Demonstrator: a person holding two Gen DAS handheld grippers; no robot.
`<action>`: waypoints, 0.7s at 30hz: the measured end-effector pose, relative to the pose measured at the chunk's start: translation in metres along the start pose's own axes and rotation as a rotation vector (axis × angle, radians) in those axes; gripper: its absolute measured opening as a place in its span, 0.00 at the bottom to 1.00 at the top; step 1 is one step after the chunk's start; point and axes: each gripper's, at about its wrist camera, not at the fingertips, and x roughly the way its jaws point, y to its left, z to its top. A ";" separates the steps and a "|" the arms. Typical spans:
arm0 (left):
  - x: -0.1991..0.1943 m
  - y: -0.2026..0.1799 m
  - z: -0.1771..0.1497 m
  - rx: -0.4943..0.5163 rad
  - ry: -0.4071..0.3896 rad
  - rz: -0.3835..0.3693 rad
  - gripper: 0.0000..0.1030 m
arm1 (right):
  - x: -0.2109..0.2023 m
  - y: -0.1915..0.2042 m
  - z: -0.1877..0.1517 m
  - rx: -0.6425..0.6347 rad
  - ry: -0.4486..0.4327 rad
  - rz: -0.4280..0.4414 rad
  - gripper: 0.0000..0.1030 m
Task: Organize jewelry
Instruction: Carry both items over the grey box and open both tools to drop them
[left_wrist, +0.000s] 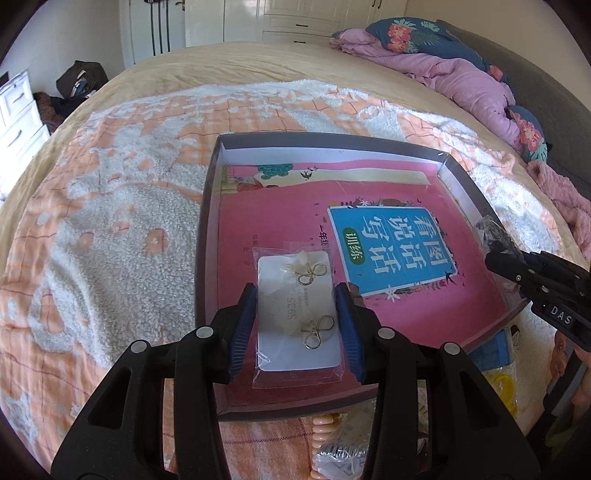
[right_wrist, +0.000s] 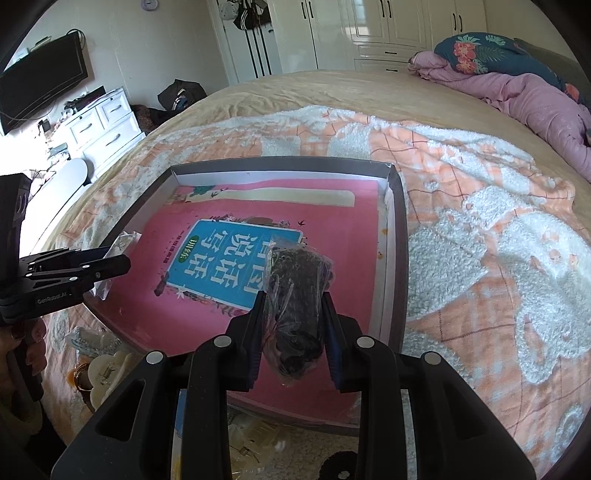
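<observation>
My left gripper (left_wrist: 297, 291) is shut on a clear packet (left_wrist: 295, 317) holding a white card with two gold loop earrings, held over the near left part of a shallow dark box (left_wrist: 207, 221) lined with a pink book. My right gripper (right_wrist: 293, 297) is shut on a clear bag of dark beaded jewelry (right_wrist: 297, 291), held over the box's (right_wrist: 400, 236) near right part. The right gripper shows at the right of the left wrist view (left_wrist: 496, 254), and the left gripper with its packet at the left of the right wrist view (right_wrist: 122, 258).
The box lies on an orange and white fleece blanket (left_wrist: 110, 221) on a bed. More jewelry packets, a peach comb (left_wrist: 325, 428) and yellow items (left_wrist: 502, 387) lie at the box's near edge. A pink quilt (right_wrist: 535, 96) is piled at the far right.
</observation>
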 end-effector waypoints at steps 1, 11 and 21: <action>0.000 0.000 0.000 -0.001 0.000 0.000 0.35 | 0.000 -0.001 0.000 0.006 0.001 -0.001 0.27; -0.005 0.004 0.000 -0.013 -0.015 0.009 0.50 | -0.005 -0.009 -0.004 0.044 -0.012 0.003 0.38; -0.034 0.012 0.002 -0.050 -0.078 0.037 0.84 | -0.034 -0.008 -0.004 0.055 -0.108 -0.008 0.75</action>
